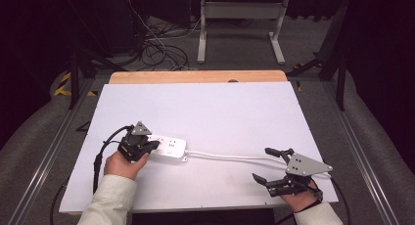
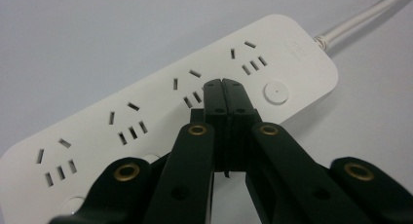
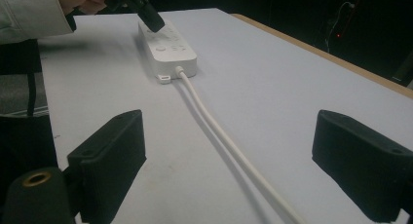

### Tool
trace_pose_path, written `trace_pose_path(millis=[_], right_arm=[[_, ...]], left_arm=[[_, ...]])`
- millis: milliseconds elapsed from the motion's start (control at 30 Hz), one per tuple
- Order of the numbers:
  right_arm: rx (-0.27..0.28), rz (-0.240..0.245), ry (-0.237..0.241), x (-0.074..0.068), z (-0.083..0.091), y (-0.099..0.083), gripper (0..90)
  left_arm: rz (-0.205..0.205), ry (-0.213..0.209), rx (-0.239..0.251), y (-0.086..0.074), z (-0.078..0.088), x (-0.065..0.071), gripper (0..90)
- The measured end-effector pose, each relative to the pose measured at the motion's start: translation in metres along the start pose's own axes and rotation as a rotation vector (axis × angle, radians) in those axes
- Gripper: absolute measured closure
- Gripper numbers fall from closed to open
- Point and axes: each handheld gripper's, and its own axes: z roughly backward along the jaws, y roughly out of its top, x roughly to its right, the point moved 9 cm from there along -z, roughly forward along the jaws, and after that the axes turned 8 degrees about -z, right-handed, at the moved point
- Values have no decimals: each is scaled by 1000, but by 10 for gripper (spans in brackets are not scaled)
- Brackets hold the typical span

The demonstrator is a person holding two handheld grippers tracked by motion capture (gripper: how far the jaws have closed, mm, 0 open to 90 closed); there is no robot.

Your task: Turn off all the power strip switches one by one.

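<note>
Pressed together, the left gripper's (image 2: 223, 83) jaws poke at the white plastic power strip (image 1: 169, 147) lying left of centre on the white table (image 1: 235, 112), seemingly aiming for its round button (image 2: 275, 93); next, a nudge sideways and down. Right gripper (image 1: 266, 164) waits, jaws spread astride the white cable (image 3: 219, 131).

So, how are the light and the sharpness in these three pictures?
High view: white table evenly lit, room behind dark, slightly soft overall. Left gripper view: power strip sharp, the shut left tongs a little soft. Right gripper view: right tongs blurred up close, cable throwing a faint shadow.
</note>
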Motion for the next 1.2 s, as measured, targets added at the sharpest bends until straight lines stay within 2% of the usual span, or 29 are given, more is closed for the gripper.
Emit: trace_pose_path(millis=[433,500,600,700,1133,1200], right_arm=[[-1,-2,2,0,0,0,126],[-2,-1,3,0,0,0,126],[-4,-1,4,0,0,-1,126],[-4,-1,4,-1,0,-1,126],[-1,2,4,-1,1,0,126],[-1,2,4,-1,1,0,126]], left_arm=[[5,-9,-29,-3,-6,0,900],[7,-4,-30,-4,-6,0,900],[-10,26,-41,-4,-8,1,900],[-15,31,-43,-4,-10,1,900],[5,18,-21,-6,-9,0,900],[-2,25,-21,-6,-9,0,900]])
